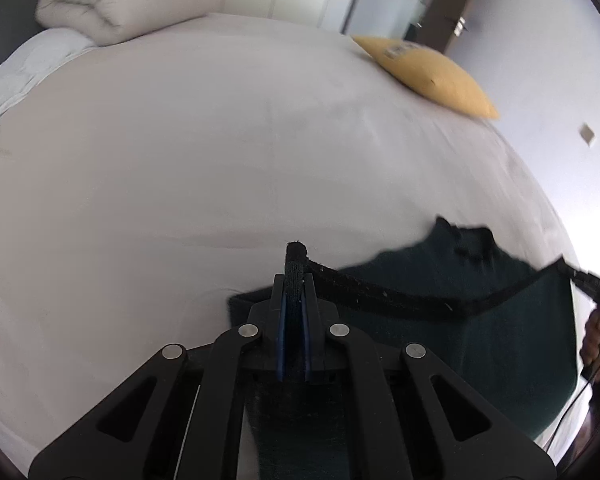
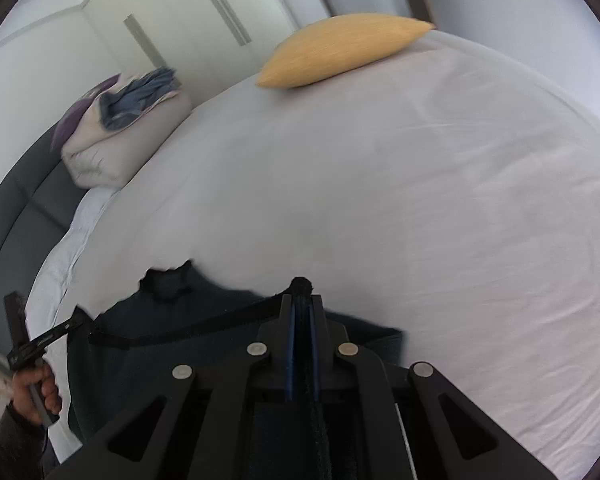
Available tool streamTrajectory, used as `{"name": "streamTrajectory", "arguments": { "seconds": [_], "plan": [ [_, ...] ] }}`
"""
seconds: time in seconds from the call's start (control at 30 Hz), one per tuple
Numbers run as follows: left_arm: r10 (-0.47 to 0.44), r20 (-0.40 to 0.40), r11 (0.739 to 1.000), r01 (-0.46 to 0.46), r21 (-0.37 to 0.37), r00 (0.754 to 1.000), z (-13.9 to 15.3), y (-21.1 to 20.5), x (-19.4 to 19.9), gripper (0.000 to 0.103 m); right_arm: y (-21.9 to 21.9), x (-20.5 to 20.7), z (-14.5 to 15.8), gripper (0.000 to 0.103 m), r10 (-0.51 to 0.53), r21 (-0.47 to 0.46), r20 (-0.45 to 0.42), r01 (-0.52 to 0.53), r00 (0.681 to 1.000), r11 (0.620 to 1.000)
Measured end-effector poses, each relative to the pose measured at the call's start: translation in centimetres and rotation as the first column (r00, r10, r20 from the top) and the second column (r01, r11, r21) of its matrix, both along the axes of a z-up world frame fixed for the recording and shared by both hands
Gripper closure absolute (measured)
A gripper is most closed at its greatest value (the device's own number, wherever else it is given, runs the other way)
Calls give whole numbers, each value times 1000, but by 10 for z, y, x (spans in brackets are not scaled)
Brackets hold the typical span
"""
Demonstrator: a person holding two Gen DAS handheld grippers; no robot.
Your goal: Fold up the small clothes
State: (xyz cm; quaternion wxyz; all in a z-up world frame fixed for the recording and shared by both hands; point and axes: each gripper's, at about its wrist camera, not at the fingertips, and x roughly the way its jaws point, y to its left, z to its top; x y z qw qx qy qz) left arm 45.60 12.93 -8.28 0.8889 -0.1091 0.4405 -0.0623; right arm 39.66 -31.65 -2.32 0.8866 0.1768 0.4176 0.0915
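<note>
A dark garment (image 1: 480,320) is held stretched between the two sets of jaws by its black edge band (image 1: 380,288), its body hanging down onto the white bed sheet (image 1: 220,160). The left gripper (image 1: 294,280) is shown with jaws closed on one end of the band, which protrudes past the tips. The right gripper (image 2: 302,304) is likewise clamped on the other end. Beyond the jaws, a yellow pillow (image 2: 340,50) is seen far ahead and a folded duvet (image 1: 120,4) far ahead to the left.
</note>
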Motion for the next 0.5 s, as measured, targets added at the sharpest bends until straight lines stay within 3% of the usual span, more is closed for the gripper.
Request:
{"name": "streamTrajectory", "arguments": {
  "seconds": [0.1, 0.23, 0.5],
  "plan": [
    [55, -20, 996, -56, -71, 998, -7, 14, 3, 98, -13, 2, -9, 97, -57, -2, -35, 57, 998, 998],
    [109, -38, 988, -113, -109, 993, -20, 24, 5, 98, -21, 5, -18, 97, -89, 14, -51, 90, 995, 996],
    [134, -42, 984, -138, -113, 990, -34, 26, 8, 98, -23, 7, -30, 97, -111, -3, -67, 111, 992, 994]
  ]
}}
